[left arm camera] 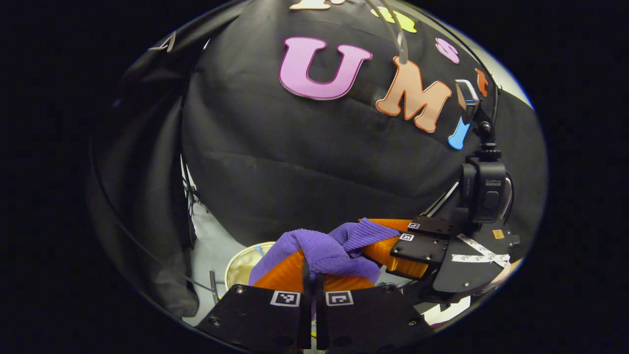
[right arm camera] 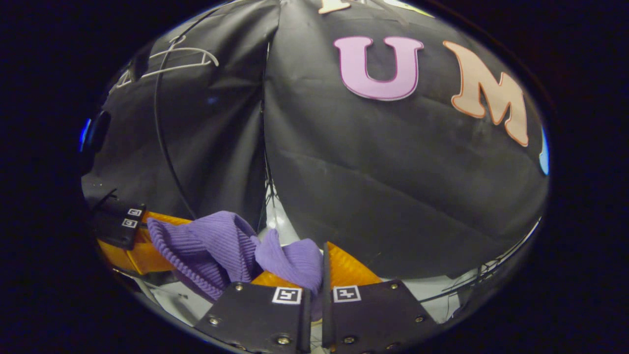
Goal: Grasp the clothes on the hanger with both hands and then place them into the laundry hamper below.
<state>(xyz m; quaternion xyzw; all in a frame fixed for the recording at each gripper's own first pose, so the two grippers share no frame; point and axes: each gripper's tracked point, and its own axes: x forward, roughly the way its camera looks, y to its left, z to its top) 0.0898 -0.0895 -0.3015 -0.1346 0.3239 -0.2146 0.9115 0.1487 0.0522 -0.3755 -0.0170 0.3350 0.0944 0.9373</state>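
Left hand-held gripper (left arm camera: 310, 275) pinching purple garment (left arm camera: 324, 250) | right hand-held gripper (right arm camera: 314, 275) likewise

This is a recording booth, not a real home: black cloth (right arm camera: 393, 187) hangs as walls on every side, with a seam where two sheets meet. A bare white clothes hanger (right arm camera: 182, 56) hangs high on the cloth, and the floor (left arm camera: 211, 246) below is pale.
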